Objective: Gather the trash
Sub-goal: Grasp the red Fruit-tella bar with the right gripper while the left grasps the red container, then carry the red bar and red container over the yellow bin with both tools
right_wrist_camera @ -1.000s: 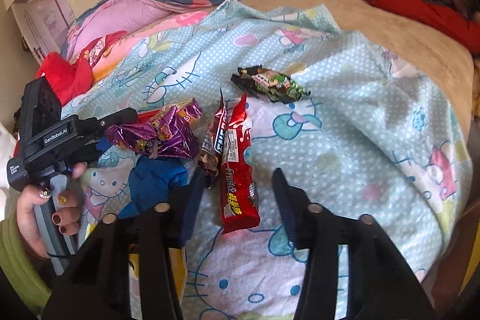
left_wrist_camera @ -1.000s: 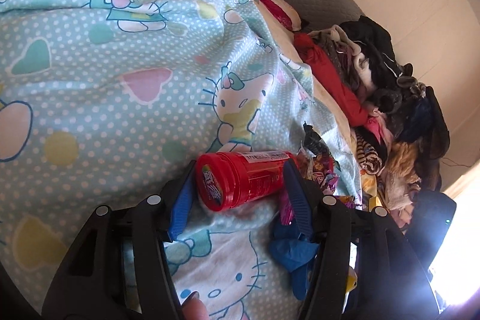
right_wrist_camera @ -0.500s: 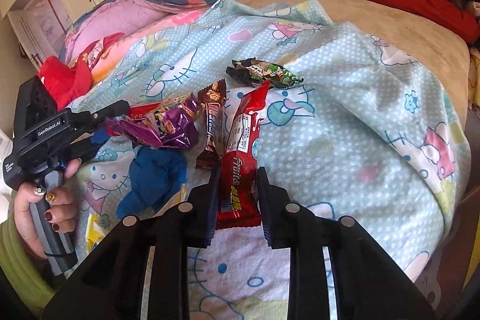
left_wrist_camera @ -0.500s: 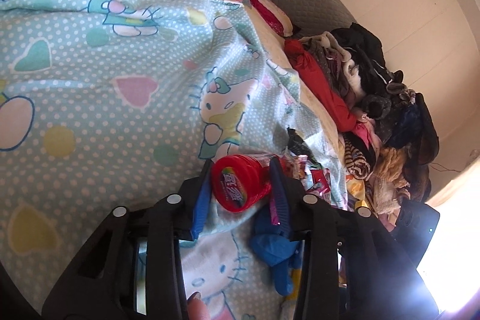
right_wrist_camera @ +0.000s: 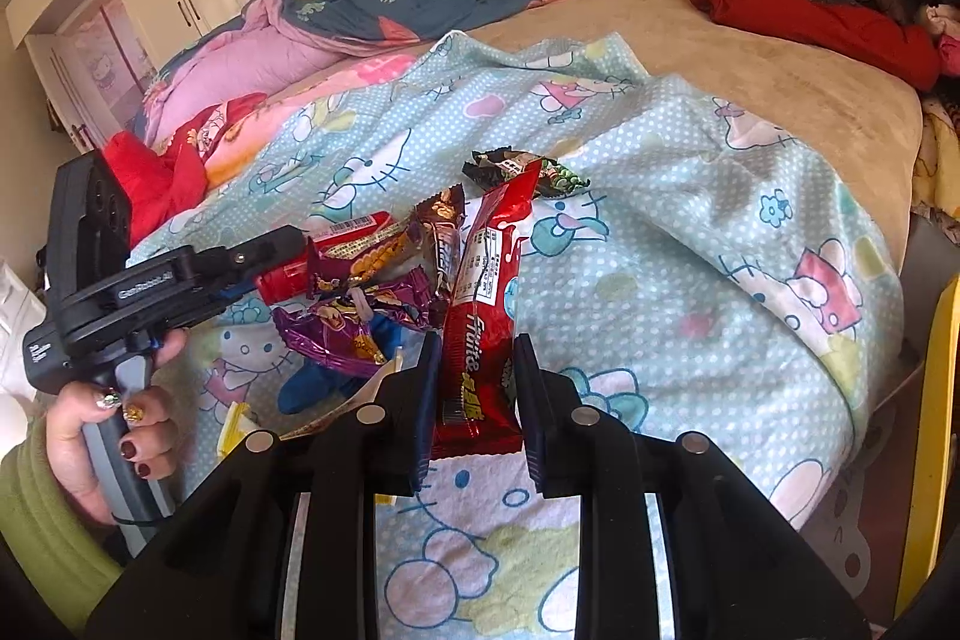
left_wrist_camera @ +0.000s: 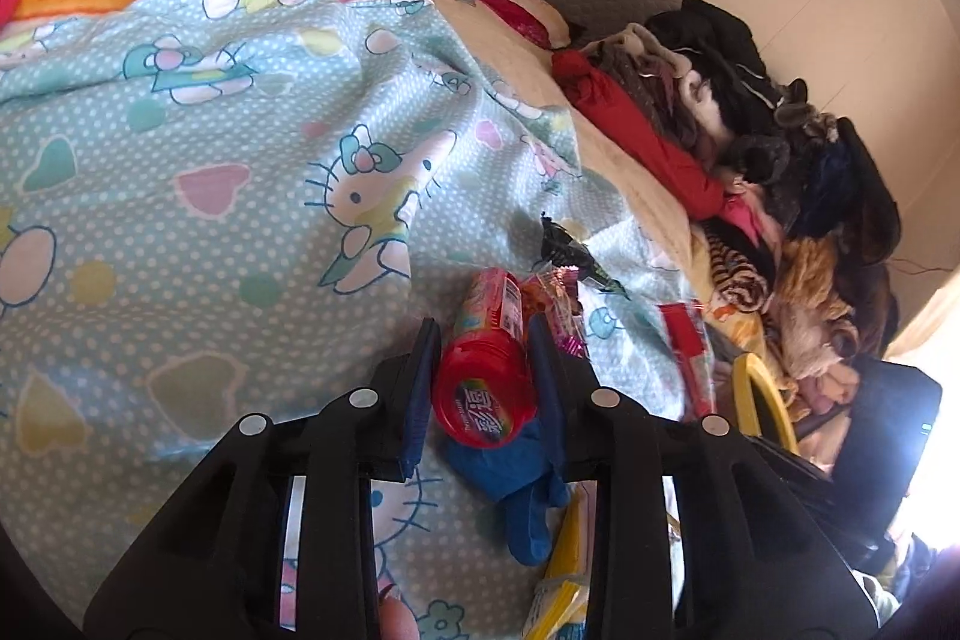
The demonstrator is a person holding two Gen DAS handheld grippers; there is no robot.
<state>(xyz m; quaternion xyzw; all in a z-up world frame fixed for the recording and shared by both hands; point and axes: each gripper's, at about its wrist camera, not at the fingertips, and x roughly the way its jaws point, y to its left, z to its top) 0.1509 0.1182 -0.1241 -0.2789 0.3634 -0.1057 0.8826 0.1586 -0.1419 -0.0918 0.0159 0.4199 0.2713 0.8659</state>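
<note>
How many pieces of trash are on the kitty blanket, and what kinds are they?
Red tube-shaped container: 1
Red wrapper: 1
Brown wrapper: 1
Purple wrapper: 1
Dark green-and-black wrapper: 1
Orange-and-red wrapper: 1
Total: 6

The right gripper (right_wrist_camera: pixel 474 388) held a red Fruite wrapper (right_wrist_camera: pixel 483 316) between its jaws, which pressed on its lower part above the Hello Kitty blanket (right_wrist_camera: pixel 690 232) on the bed. To the left, the left gripper (right_wrist_camera: pixel 264 259), held in a hand (right_wrist_camera: pixel 114 436) with dark nails, gripped a red tube (right_wrist_camera: pixel 336 250) beside a brown wrapper (right_wrist_camera: pixel 441 235) and a purple wrapper (right_wrist_camera: pixel 354 322). A dark green wrapper (right_wrist_camera: pixel 528 169) lay farther back.
</note>
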